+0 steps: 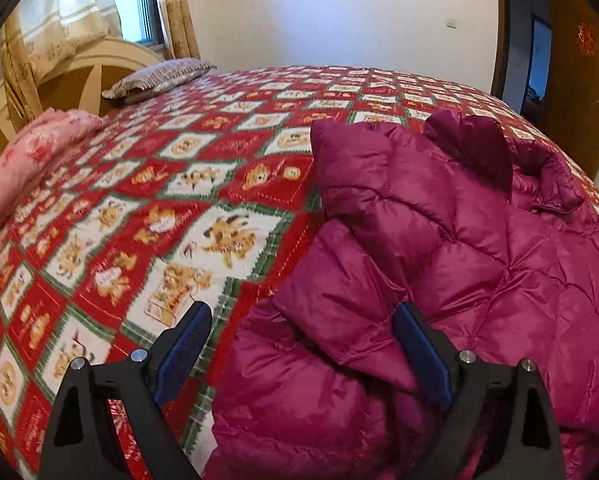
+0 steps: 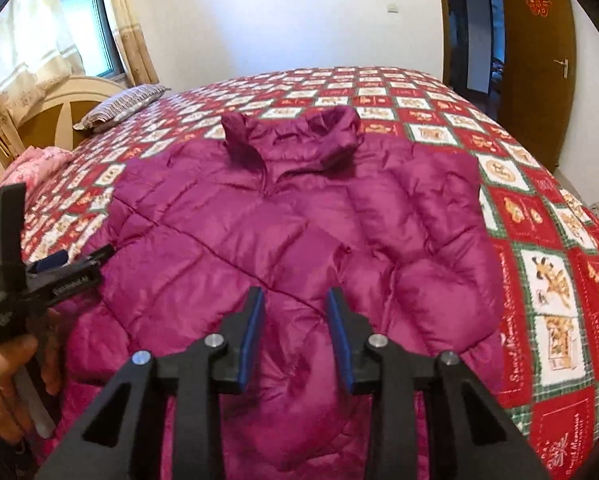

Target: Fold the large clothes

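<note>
A magenta puffer jacket (image 2: 259, 220) lies front up on the bed, its collar (image 2: 295, 132) at the far end. In the left wrist view a sleeve (image 1: 359, 184) is folded across the jacket (image 1: 479, 260). My left gripper (image 1: 303, 344) is open wide over the jacket's near left edge, one finger above the quilt and the other above the fabric. A hand holds the left gripper (image 2: 79, 258) at the jacket's left side in the right wrist view. My right gripper (image 2: 295, 332) hovers over the jacket's lower middle with its jaws apart and nothing pinched between its pads.
A red, white and green patterned quilt (image 1: 139, 200) covers the bed. A pink folded blanket (image 1: 31, 160) and a striped pillow (image 1: 159, 78) lie by the headboard (image 1: 95, 80). Curtains and a window stand behind. A wooden door (image 2: 539, 60) is at the right.
</note>
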A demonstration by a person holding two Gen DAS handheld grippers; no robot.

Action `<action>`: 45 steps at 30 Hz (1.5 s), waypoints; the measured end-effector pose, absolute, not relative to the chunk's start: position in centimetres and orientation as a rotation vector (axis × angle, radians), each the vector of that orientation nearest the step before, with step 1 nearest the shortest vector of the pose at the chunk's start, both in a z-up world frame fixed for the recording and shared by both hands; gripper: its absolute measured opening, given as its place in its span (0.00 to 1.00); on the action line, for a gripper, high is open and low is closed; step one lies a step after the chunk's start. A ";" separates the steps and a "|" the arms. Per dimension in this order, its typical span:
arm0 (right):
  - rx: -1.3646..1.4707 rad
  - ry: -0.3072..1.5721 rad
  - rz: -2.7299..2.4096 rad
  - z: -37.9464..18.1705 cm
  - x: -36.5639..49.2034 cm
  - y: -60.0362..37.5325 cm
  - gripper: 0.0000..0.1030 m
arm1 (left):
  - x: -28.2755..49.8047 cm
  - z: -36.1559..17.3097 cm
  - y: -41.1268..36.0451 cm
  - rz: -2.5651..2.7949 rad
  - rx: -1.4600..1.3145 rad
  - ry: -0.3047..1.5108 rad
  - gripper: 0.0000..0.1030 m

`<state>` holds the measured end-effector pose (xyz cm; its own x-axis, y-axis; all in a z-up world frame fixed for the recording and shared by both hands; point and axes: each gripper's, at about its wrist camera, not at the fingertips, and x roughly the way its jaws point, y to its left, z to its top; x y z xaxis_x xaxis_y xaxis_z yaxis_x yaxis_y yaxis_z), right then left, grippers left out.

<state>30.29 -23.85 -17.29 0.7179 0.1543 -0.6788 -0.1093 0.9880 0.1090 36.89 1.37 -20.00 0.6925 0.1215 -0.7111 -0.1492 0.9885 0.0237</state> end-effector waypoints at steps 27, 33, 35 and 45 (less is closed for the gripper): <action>0.060 0.765 0.116 -19.9 30.0 -23.8 0.33 | 37.0 -21.8 2.7 0.113 -0.132 0.857 0.91; 0.040 0.773 0.108 -20.0 30.0 -23.5 0.33 | 37.1 -21.8 2.2 0.119 -0.106 0.866 0.92; 0.026 0.777 0.105 -20.0 30.0 -23.4 0.33 | 37.1 -21.5 2.4 0.114 -0.117 0.871 0.92; 0.131 0.694 0.134 -14.7 31.3 -28.1 0.34 | 39.1 -12.6 2.2 0.050 -0.113 0.753 0.92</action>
<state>31.28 -28.08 -14.67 0.7606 0.1660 -0.6277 -0.0786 0.9832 0.1647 39.13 2.25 -12.65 0.7285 0.0043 -0.6850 -0.0856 0.9927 -0.0847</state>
